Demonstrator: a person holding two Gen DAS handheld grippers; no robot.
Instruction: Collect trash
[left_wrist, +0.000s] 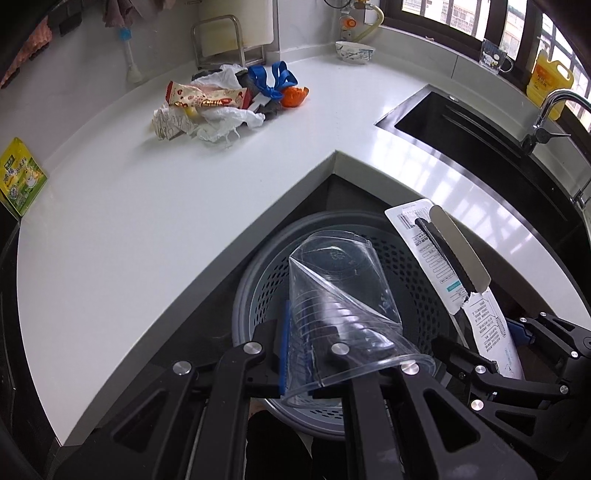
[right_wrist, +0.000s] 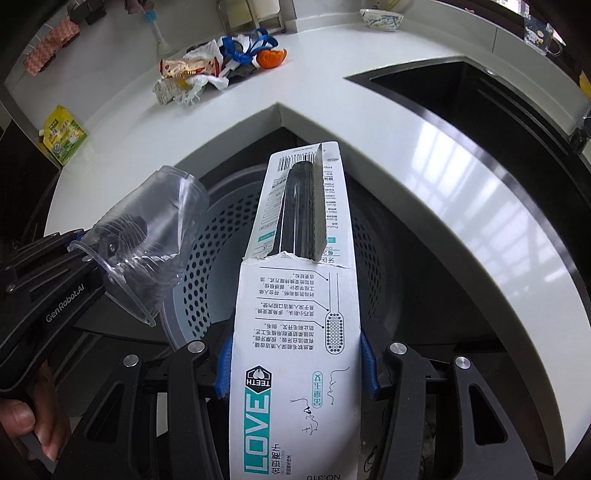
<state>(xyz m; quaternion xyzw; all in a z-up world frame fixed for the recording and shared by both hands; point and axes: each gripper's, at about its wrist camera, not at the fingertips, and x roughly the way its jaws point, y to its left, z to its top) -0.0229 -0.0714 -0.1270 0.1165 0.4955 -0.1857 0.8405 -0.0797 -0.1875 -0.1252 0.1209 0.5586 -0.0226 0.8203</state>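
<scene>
My left gripper (left_wrist: 314, 354) is shut on a crushed clear plastic cup (left_wrist: 343, 291) and holds it above the grey perforated trash bin (left_wrist: 258, 295). The cup also shows in the right wrist view (right_wrist: 155, 236). My right gripper (right_wrist: 297, 369) is shut on a torn white toothbrush package (right_wrist: 295, 314), held over the same bin (right_wrist: 199, 273). The package also shows in the left wrist view (left_wrist: 443, 258). A pile of trash (left_wrist: 221, 103) lies on the white counter: wrappers, plastic bags, a blue ribbon and orange peel (left_wrist: 293, 96).
The bin sits on the floor in the inner corner of the L-shaped counter (left_wrist: 147, 206). A dark sink (left_wrist: 461, 125) with a faucet (left_wrist: 546, 110) is at the right. A green pouch (left_wrist: 20, 177), a bowl (left_wrist: 354, 51) and a metal rack (left_wrist: 218, 40) stand on the counter.
</scene>
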